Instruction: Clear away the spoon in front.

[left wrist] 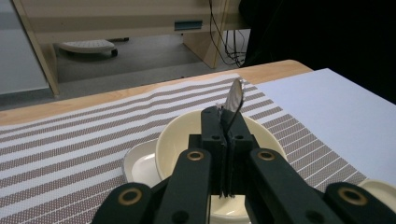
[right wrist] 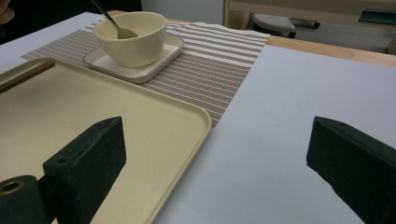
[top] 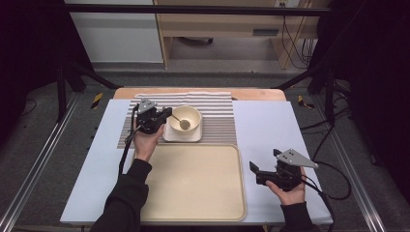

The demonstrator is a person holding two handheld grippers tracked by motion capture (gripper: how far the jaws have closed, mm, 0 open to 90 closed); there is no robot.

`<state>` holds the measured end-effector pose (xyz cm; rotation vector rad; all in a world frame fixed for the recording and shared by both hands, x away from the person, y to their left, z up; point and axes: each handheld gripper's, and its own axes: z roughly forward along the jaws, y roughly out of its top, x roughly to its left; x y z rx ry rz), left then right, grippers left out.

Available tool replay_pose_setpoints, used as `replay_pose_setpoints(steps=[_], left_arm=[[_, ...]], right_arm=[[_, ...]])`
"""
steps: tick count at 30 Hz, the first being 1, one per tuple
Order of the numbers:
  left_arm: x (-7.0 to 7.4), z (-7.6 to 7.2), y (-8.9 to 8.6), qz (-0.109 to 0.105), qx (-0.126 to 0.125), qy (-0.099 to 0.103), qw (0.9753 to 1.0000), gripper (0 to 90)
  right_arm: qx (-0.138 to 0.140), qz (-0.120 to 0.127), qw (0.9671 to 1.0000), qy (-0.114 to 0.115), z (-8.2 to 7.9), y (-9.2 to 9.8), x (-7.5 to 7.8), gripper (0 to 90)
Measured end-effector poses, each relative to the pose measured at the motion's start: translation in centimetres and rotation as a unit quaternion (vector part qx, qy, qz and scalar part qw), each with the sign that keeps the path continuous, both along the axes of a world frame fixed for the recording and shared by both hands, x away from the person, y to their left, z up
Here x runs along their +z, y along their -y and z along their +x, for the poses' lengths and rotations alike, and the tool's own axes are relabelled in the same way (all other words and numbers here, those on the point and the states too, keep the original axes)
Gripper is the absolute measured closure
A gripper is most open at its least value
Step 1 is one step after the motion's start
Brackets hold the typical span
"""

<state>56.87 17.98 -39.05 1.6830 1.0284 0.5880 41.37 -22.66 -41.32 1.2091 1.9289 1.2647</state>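
Left hand-held gripper (top: 167,115): matte black, jaws pressed together on the thin metal handle of a spoon (top: 181,121), pinching it just above the bowl's rim. In the left gripper view, the spoon (left wrist: 233,100) standing on edge between the jaw tips, its polished oval end catching light past them. In the high view, oval end down inside the bowl, handle slanting up and left into the jaws.

Bowl (top: 184,119): round, smooth, cream-coloured, glossy, seated on a square saucer (top: 182,136) of the same cream with rounded corners and a low raised lip. Both resting on a woven placemat (top: 218,116) with fine brown and white stripes, its weave grainy up close.

Just in front of the saucer, a large cream tray (top: 193,183), rectangular, rounded corners, shallow rolled rim, matte surface. Under everything, a pale, smooth sheet over the table (top: 263,128), a strip of light wood showing at the far edge.

Right hand-held gripper (top: 255,172): jaws spread wide, gripping nothing, held just above the pale sheet, right of the tray and well apart from the bowl. Blocky black jaws with flat inner faces; grey three-cornered plate on top.
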Motion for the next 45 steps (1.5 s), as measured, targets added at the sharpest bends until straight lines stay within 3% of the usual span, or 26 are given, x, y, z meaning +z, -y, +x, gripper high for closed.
replay_pose_setpoints(steps=[19,30,37,45], left_arm=[[4.3,-3.0,-0.6,-0.014,-0.013,0.057,0.9982,88.8],[5.8,-5.0,-1.1,-0.013,-0.024,0.065,0.9975,88.8],[6.5,-7.3,-1.0,-0.016,-0.047,0.071,0.9962,88.8],[6.3,-10.0,-0.7,-0.009,-0.072,0.069,0.9949,88.8]], right_arm=[[-0.001,0.0,1.0,0.003,-0.1,0.1,0.1,5.1],[-0.003,0.001,1.0,0.006,-0.1,0.2,0.3,4.7],[-0.002,0.003,1.0,0.009,-0.2,0.3,0.4,4.5],[0.0,0.0,0.9999,0.013,-0.3,0.2,0.6,4.3]])
